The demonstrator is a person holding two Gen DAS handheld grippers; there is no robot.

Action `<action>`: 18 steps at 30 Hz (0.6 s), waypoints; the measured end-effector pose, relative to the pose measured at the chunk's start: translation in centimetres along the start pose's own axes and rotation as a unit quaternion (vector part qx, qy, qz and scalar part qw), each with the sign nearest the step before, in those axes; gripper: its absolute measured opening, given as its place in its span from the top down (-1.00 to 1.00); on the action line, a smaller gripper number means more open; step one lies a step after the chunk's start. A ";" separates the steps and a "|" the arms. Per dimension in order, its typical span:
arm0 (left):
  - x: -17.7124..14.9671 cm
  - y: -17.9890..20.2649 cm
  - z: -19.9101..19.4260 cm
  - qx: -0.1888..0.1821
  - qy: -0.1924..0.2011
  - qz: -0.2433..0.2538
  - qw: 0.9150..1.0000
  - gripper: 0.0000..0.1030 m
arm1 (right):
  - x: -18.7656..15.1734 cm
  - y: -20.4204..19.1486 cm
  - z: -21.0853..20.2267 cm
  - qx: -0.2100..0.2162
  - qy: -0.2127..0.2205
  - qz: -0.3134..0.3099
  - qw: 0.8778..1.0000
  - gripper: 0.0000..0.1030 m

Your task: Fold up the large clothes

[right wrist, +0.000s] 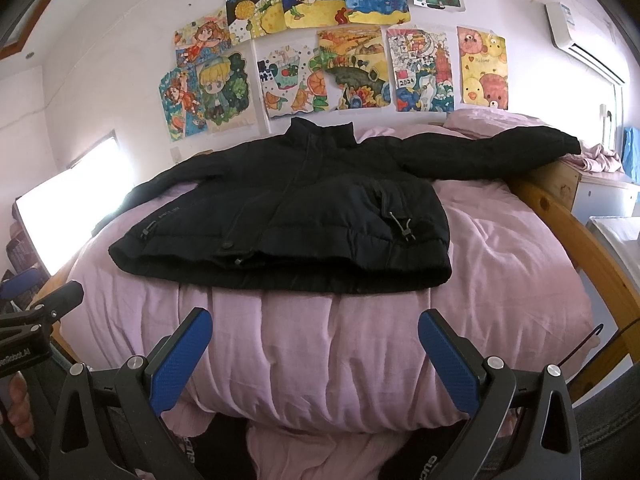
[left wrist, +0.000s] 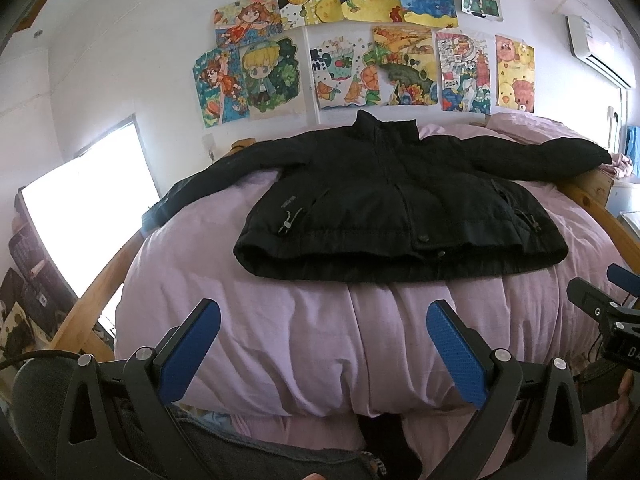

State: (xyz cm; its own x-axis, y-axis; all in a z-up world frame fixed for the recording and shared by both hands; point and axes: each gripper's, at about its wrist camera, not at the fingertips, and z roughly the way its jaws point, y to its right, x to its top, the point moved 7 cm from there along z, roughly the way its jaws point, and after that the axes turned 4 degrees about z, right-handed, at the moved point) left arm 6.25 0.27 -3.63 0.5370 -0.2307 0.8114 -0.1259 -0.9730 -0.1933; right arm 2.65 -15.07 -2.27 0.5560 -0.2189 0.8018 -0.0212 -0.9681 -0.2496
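A black padded jacket [left wrist: 392, 204] [right wrist: 296, 216] lies flat and zipped on a pink duvet [left wrist: 304, 340] [right wrist: 340, 352], collar toward the wall and both sleeves spread sideways. Its right sleeve [right wrist: 500, 152] reaches onto the wooden bed frame. My left gripper [left wrist: 324, 316] is open, hovering over the duvet short of the jacket's hem, holding nothing. My right gripper [right wrist: 316, 324] is also open and empty, at a similar distance from the hem. Each gripper shows at the edge of the other's view.
A wooden bed frame [right wrist: 568, 224] runs along the right side, another rail [left wrist: 96, 288] on the left. Colourful drawings [left wrist: 360, 48] cover the wall behind. A bright window [left wrist: 88, 208] is left, an air conditioner [right wrist: 576, 40] upper right. A hand [right wrist: 16, 408] shows at lower left.
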 end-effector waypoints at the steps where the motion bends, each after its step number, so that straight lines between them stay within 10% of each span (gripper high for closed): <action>1: -0.1 0.1 0.1 0.000 -0.001 -0.001 1.000 -0.97 | 0.0 -0.2 0.2 -0.001 0.000 0.000 1.000 -1.00; 18: 0.3 -0.3 0.7 -0.038 -0.032 -0.027 0.998 -0.97 | 0.3 0.6 -0.3 -0.020 -0.004 0.004 1.000 -1.00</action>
State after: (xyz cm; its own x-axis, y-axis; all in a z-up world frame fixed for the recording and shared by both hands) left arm 7.03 0.45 -3.66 0.5960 -0.1790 0.7827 -0.1570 -0.9820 -0.1051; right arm 2.57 -15.78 -1.99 0.5624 -0.2266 0.7952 -0.0591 -0.9703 -0.2346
